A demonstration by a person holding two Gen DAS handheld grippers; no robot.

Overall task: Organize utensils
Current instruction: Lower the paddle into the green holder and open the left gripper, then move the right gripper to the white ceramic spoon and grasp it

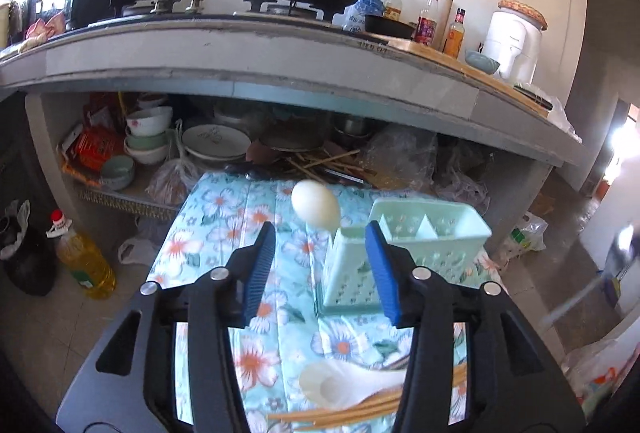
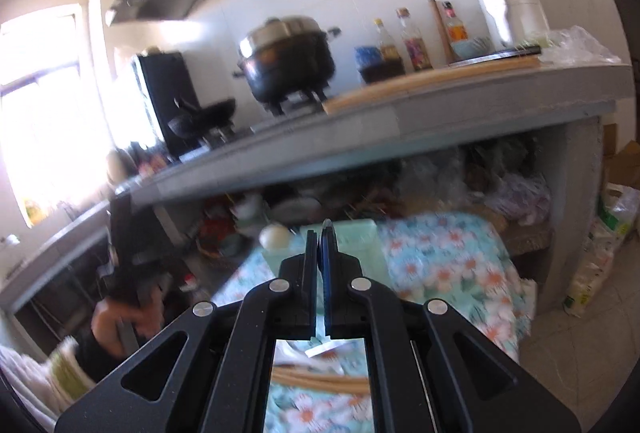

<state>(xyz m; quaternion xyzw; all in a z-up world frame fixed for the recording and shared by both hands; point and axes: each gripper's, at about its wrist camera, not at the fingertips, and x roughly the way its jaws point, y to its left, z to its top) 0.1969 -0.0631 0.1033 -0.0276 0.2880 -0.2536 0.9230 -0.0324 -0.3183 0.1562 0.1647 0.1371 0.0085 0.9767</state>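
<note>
Mint-green perforated plastic utensil caddy (image 1: 416,257) with divided compartments is standing upright on the floral-print cloth (image 1: 224,229), just ahead of my left gripper (image 1: 320,245). Left wrist view: I am holding the left jaws apart with nothing between the blue pads; a pale egg-shaped object (image 1: 315,207) is sitting on the cloth beyond them, near the caddy's far left corner. White ceramic spoon (image 1: 348,383) and light wooden chopsticks (image 1: 352,411) are lying loose on the cloth beneath the gripper body, well short of the caddy.

Right wrist view, blurred: my right gripper (image 2: 322,233) is showing its jaws pressed together and empty, pointing toward the caddy (image 2: 356,233); chopsticks (image 2: 320,379) are visible under it.

Judgement: I am between picks, with loose utensils not yet sorted. Next move calls for lowering the open left jaws back to the spoon or chopsticks, closing across the handle, then carrying it above a compartment.
</note>
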